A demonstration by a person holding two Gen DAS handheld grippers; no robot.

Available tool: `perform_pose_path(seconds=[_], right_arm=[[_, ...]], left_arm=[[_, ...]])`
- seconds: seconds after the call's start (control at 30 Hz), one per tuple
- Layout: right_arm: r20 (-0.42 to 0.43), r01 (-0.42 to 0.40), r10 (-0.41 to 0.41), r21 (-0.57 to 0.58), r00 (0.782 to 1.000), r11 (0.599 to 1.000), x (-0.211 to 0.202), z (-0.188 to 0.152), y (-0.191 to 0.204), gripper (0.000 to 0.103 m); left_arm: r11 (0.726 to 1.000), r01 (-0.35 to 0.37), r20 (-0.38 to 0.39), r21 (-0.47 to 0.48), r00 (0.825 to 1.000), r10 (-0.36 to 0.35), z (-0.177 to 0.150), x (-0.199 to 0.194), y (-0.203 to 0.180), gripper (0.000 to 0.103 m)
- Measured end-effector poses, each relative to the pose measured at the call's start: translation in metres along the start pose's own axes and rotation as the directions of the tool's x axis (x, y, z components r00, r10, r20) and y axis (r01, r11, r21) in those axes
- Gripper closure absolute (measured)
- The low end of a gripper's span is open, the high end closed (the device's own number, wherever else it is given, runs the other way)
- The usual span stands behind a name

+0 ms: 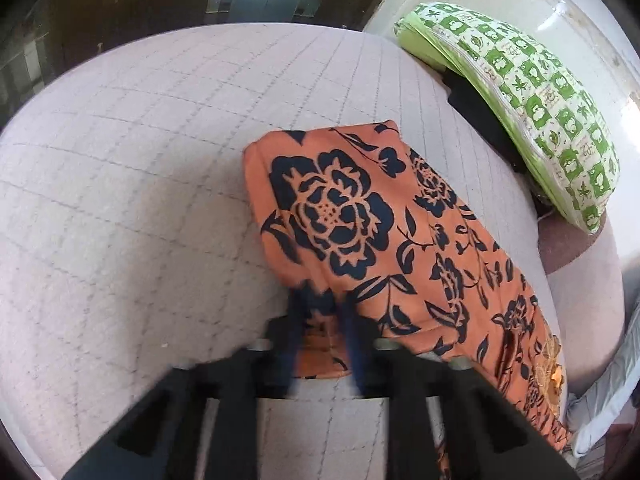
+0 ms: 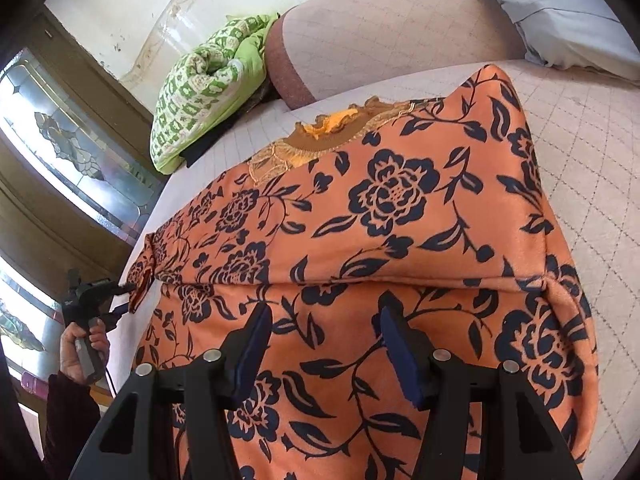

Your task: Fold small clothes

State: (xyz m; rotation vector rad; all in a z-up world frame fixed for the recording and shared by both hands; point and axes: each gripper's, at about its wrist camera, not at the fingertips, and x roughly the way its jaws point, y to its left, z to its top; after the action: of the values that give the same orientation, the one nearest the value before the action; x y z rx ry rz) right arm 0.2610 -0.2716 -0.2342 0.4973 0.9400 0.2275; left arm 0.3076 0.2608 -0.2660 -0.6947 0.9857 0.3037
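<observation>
Folding risk flagged on the orange floral garment, which is laid across the quilted mattress.

A hem edge is pinched by the left gripper, jaws narrowed on the cloth; motion blur is seen there, so grip depth cannot be judged. The right gripper is held wide over the garment's middle, gripping nothing. If only a thin edge is caught, slip-out mid-fold is likely; the smooth fabric could slide and the existing crease could be skewed, with the embroidered neckline bunched. The mattress is covered in pale grid-stitched quilting. A green patterned pillow is set near the wall, a grey pillow further off. Leaded glass panels in dark wood are seen alongside.
</observation>
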Motion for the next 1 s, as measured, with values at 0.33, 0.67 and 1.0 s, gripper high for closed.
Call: perform_pose_path(seconds=[0.33,0.67,1.0], right_arm=[[0.074,0.008,-0.009,0.013,0.997,1.000,-0.010,0.010,-0.003,0.043],[0.130,-0.251,0.233,0.150,0.964,0.956,-0.034,0.015,-0.020,0.043],[0.280,-0.656,0.601,0.446,0.748,0.609,-0.040,0.018,-0.073,0.019]], left_arm=[[0.958,0.277,0.048,0.078,0.959,-0.281,-0.020,-0.048,-0.060,0.094],[0.748,0.625,-0.185,0.222,0.781,-0.597,-0.149,-0.080,-0.221,0.094],[0.668,0.706,-0.402,0.234,0.696,-0.595,-0.255,-0.049,-0.305,0.094]])
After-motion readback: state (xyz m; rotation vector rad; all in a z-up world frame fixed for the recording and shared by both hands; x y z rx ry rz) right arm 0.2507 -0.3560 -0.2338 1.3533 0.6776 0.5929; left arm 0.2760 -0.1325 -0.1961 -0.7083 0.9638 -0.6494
